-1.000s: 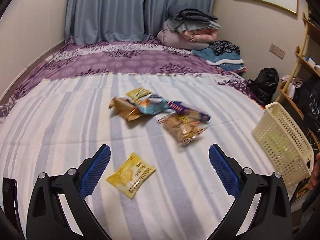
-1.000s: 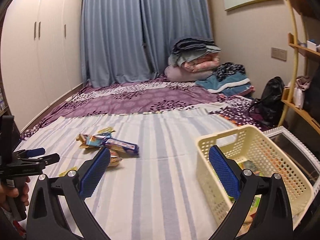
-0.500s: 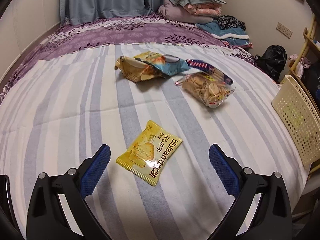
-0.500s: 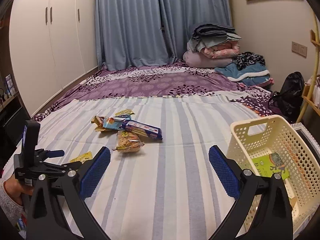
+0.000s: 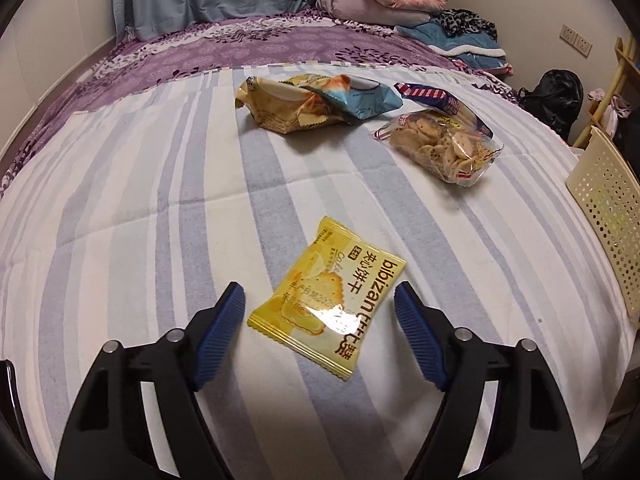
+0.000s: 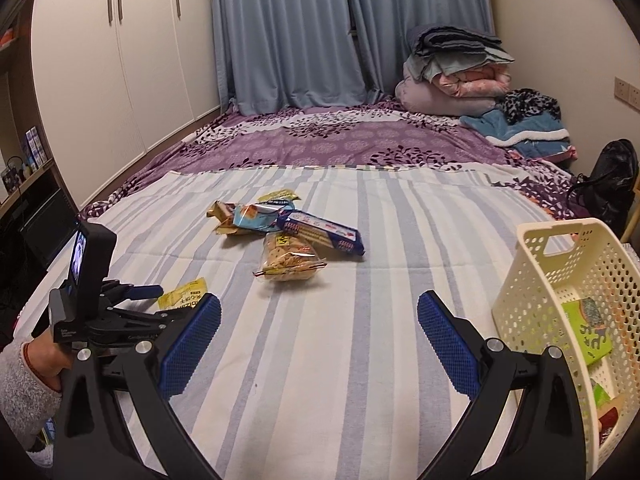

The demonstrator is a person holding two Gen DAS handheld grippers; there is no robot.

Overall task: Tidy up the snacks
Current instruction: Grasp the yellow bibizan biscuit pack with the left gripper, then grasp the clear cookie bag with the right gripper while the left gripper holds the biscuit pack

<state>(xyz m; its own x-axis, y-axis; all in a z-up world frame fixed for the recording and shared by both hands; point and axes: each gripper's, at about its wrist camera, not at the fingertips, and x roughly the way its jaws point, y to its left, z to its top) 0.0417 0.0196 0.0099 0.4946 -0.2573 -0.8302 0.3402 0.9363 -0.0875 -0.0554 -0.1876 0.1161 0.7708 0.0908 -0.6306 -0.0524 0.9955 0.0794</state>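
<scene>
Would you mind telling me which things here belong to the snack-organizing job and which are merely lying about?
Part of the job:
- yellow biscuit packet, between the open left gripper fingers
- snack pile
- clear cookie bag
- cream basket, already holding a green packet
- right gripper, open

Just lying about:
- folded bedding
- black bag
- curtains

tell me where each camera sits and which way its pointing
Left wrist view: sits on the left claw, looking down and forward over the striped bed cover at the yellow biscuit packet lying between its open blue fingers.
Right wrist view: sits on the right claw, looking level across the bed toward the curtains; its own open fingers show, as does the person's left hand holding the left claw.
Shared: the yellow packet, the snack pile and the cream basket.
</scene>
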